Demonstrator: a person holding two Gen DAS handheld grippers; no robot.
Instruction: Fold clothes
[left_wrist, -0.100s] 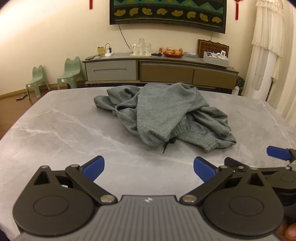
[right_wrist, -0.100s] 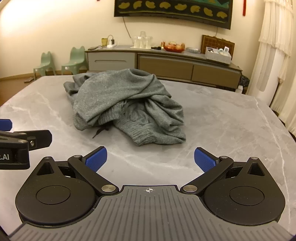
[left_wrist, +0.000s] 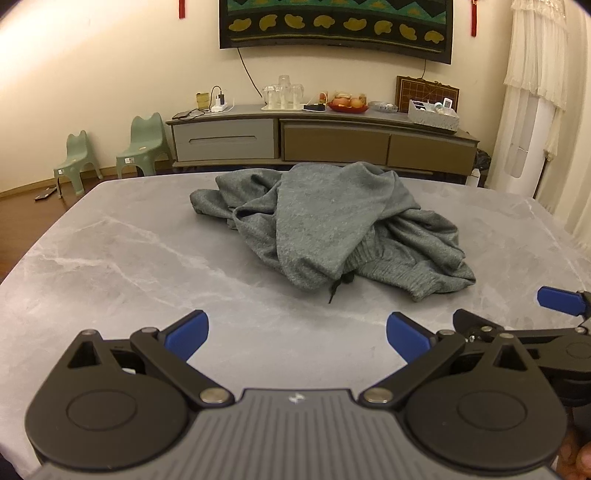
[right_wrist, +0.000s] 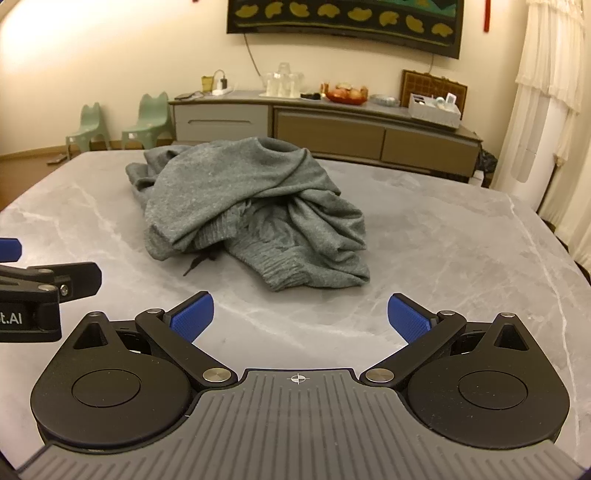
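A crumpled grey knit sweater (left_wrist: 325, 225) (right_wrist: 255, 206) lies in a heap on the grey marble table (left_wrist: 129, 258) (right_wrist: 461, 258), a ribbed hem toward me and a dark cord poking out beneath it. My left gripper (left_wrist: 297, 332) hovers over the near table edge, short of the sweater, its blue pads wide open with nothing between them. My right gripper (right_wrist: 300, 315) stands beside it, likewise open and empty, a little short of the hem. Each gripper shows at the edge of the other's view.
Beyond the table stands a long low sideboard (left_wrist: 321, 136) with glasses, a fruit bowl and a basket. Two small green chairs (left_wrist: 144, 144) sit on the floor at the left. A white curtain (left_wrist: 535, 92) hangs at the right.
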